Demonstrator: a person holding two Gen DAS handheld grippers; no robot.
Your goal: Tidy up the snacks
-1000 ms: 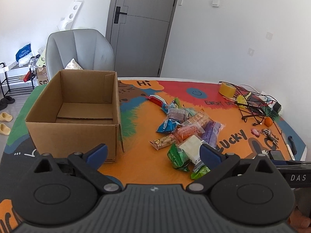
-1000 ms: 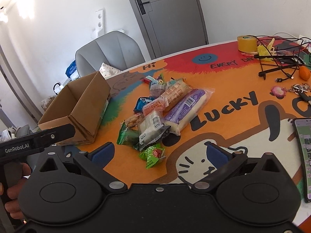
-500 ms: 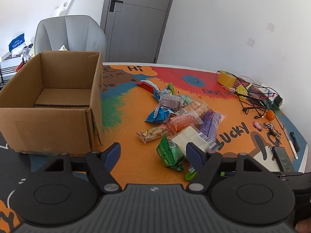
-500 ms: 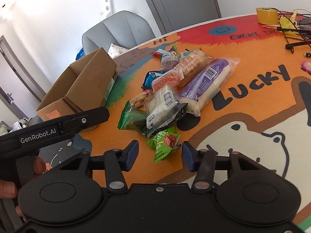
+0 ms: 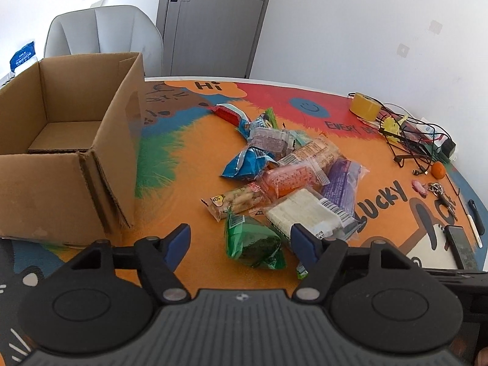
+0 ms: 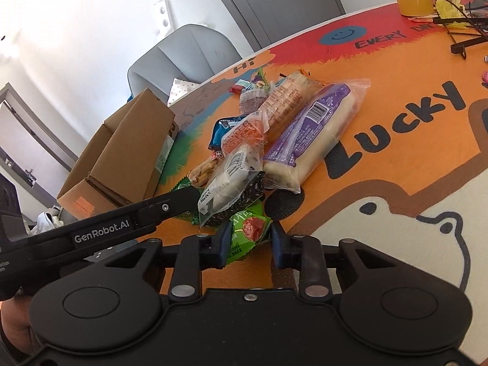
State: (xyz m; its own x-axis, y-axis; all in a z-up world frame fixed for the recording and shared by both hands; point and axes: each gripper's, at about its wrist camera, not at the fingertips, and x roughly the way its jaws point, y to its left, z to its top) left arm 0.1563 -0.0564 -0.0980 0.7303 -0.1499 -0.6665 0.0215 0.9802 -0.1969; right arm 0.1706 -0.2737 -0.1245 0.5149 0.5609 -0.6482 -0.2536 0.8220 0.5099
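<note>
A pile of snack packets (image 5: pixel 292 170) lies mid-table; it also shows in the right wrist view (image 6: pixel 274 140). An empty cardboard box (image 5: pixel 70 140) stands open at the left. My left gripper (image 5: pixel 241 241) is open, its fingers on either side of a dark green packet (image 5: pixel 251 242) at the pile's near edge. My right gripper (image 6: pixel 248 242) has closed in around a small green packet with a red picture (image 6: pixel 248 235), both fingers touching it on the table. The left gripper's finger (image 6: pixel 170 204) crosses the right wrist view beside it.
At the table's right side lie a yellow tape roll (image 5: pixel 364 106), a black wire rack with cables (image 5: pixel 411 140), an orange fruit (image 5: pixel 438 170), keys (image 5: pixel 439 190), a phone (image 5: pixel 460 244) and pens. A grey chair (image 5: pixel 103 36) stands behind the box.
Both grippers moved forward and down towards the pile. The right gripper's fingers closed from wide open onto the small green packet. The left gripper narrowed somewhat around the dark green packet.
</note>
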